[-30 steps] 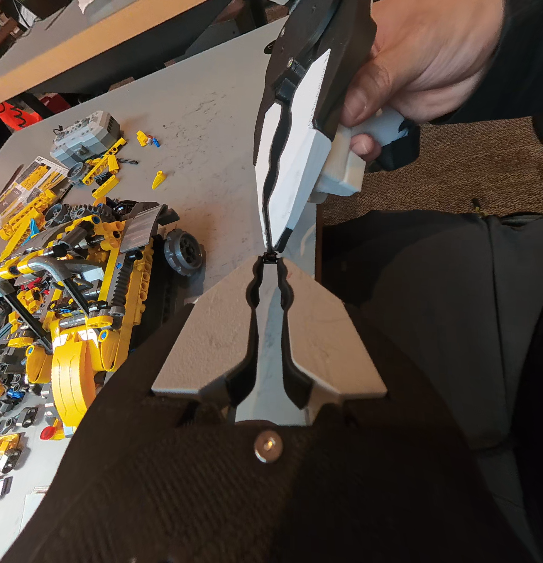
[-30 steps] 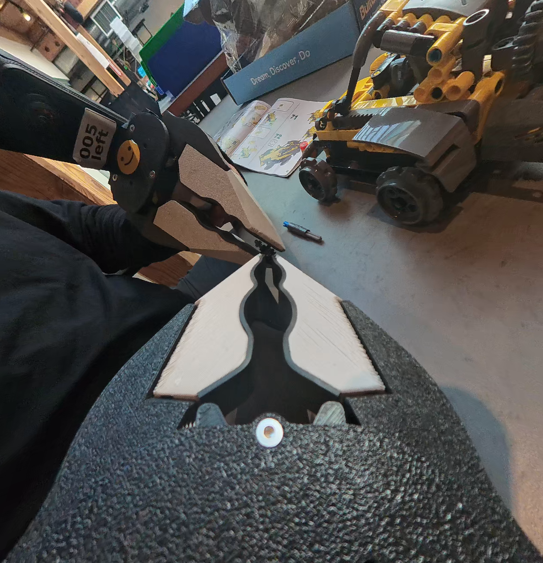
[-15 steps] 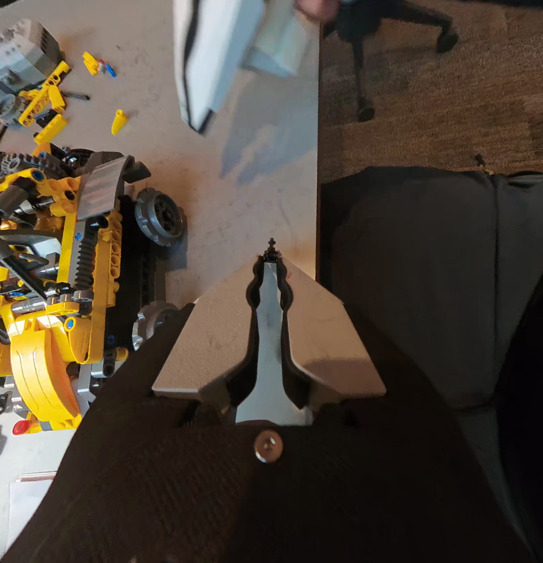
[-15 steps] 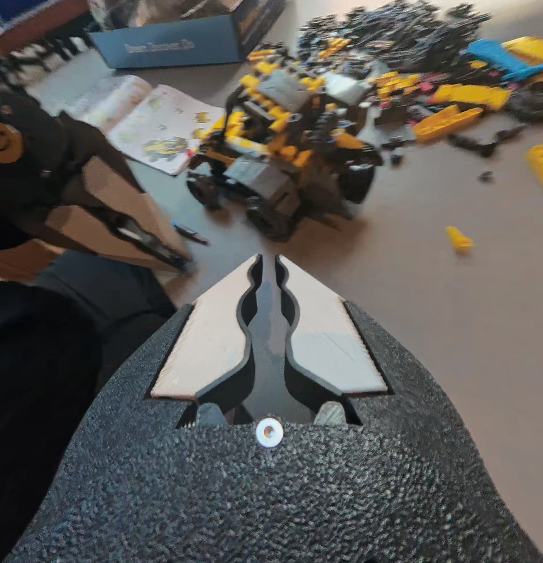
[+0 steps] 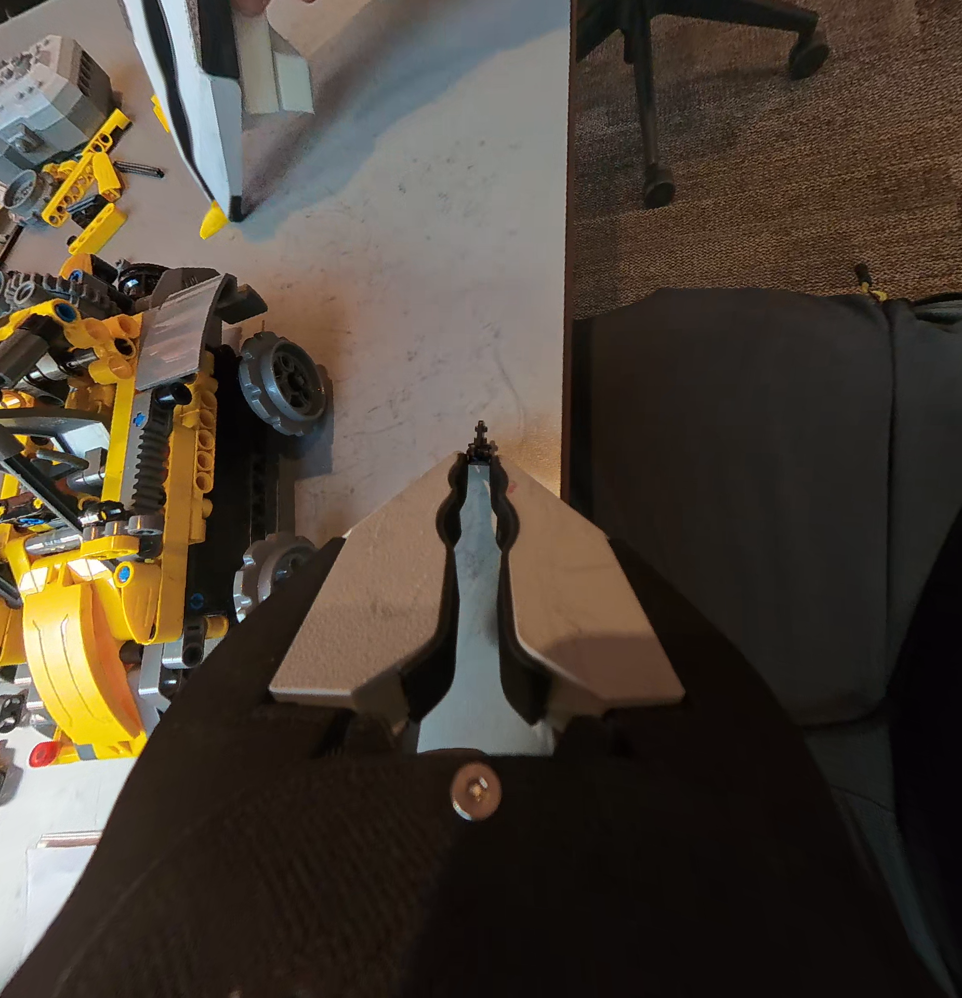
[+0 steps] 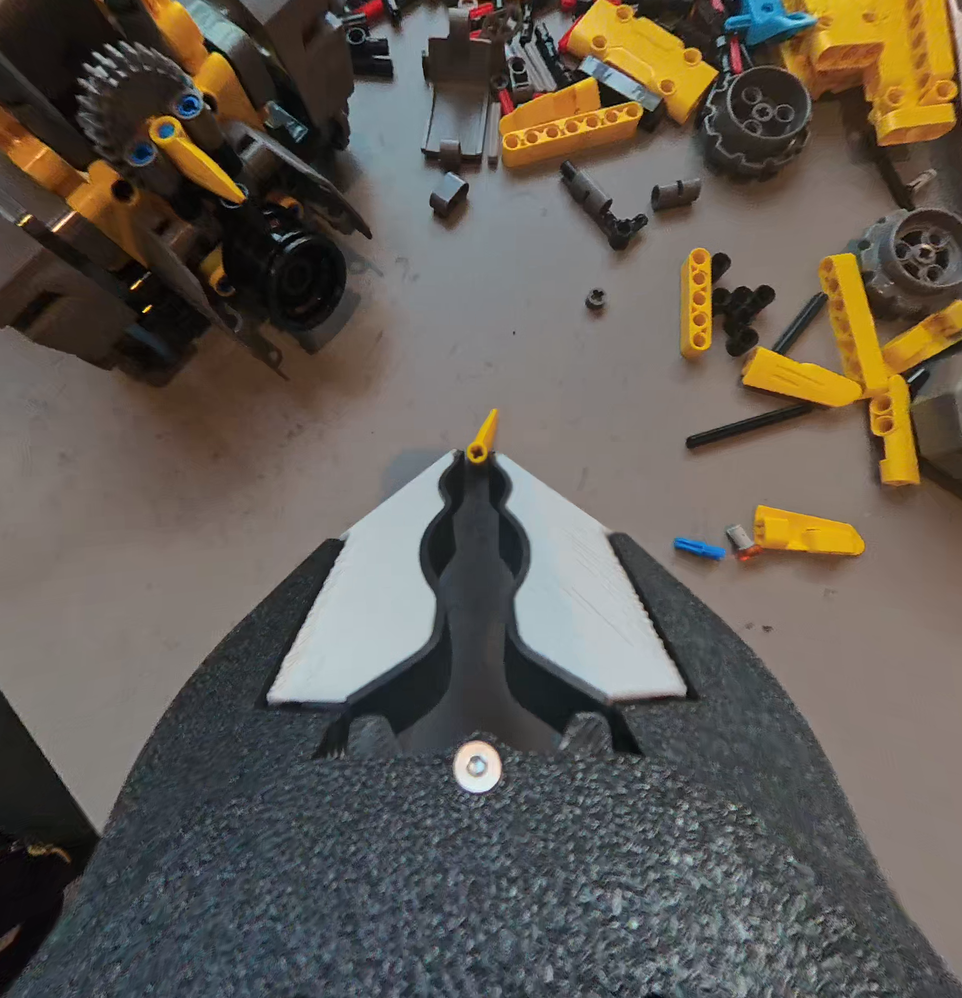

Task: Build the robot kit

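Note:
My left gripper (image 5: 481, 459) is shut on a tiny black pin (image 5: 482, 440) that sticks out past its tips. It hangs over the grey table (image 5: 441, 243) near the right edge. My right gripper (image 6: 478, 459) is down at the table, closed on the round end of a small yellow pointed piece (image 6: 486, 432). In the left wrist view the right gripper (image 5: 231, 210) stands at the upper left with that yellow piece (image 5: 211, 224) at its tip. A half-built yellow and grey model vehicle (image 5: 106, 475) sits left of both; it also shows in the right wrist view (image 6: 160, 178).
Loose parts lie right of my right gripper: yellow beams (image 6: 697, 302), grey wheels (image 6: 756, 121), a black axle (image 6: 748, 426), a blue pin (image 6: 699, 548). A grey motor block (image 5: 30, 108) sits far left. Beyond the table edge (image 5: 567, 270) are a person's dark-clothed lap (image 5: 738, 486) and a chair base (image 5: 651, 108). There is about 20 centimeters between the tips of the two grippers.
Both grippers met at the black pin a second ago. My right gripper let go, swung away across the table and closed on the yellow piece. My left gripper kept the pin and tilted down.

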The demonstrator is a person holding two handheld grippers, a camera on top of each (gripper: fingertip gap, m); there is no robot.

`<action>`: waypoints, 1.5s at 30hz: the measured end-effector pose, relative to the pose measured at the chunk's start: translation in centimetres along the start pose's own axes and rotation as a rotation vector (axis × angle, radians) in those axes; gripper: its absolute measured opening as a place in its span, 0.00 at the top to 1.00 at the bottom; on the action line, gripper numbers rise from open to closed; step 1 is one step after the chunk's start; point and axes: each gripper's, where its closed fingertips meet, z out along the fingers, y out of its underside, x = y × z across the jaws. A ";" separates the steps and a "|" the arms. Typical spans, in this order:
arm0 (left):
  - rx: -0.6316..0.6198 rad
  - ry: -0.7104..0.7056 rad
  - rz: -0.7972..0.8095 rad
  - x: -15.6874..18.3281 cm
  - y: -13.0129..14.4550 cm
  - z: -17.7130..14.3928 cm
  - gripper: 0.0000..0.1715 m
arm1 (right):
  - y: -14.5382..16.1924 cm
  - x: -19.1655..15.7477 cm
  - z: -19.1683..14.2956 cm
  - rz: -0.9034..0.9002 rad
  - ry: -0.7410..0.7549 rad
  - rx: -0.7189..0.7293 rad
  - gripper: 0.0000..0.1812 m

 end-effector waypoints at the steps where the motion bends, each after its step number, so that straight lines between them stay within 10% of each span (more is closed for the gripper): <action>1: 0.000 0.003 -0.004 0.0 0.0 0.0 0.97 | 0.2 -0.4 -0.1 -0.003 -0.014 -0.013 0.98; 19: -0.003 -0.010 -0.016 -0.3 0.1 0.1 0.97 | 1.2 -18.2 -1.0 0.057 -0.097 0.045 0.95; 34: -0.005 0.005 -0.045 -0.6 0.2 0.1 0.97 | 0.2 -16.7 -1.5 -0.502 -0.220 0.055 0.91; 45: -0.002 0.043 -0.064 -0.6 0.1 0.3 0.97 | 0.5 -17.0 -0.3 -0.369 -0.252 0.032 0.97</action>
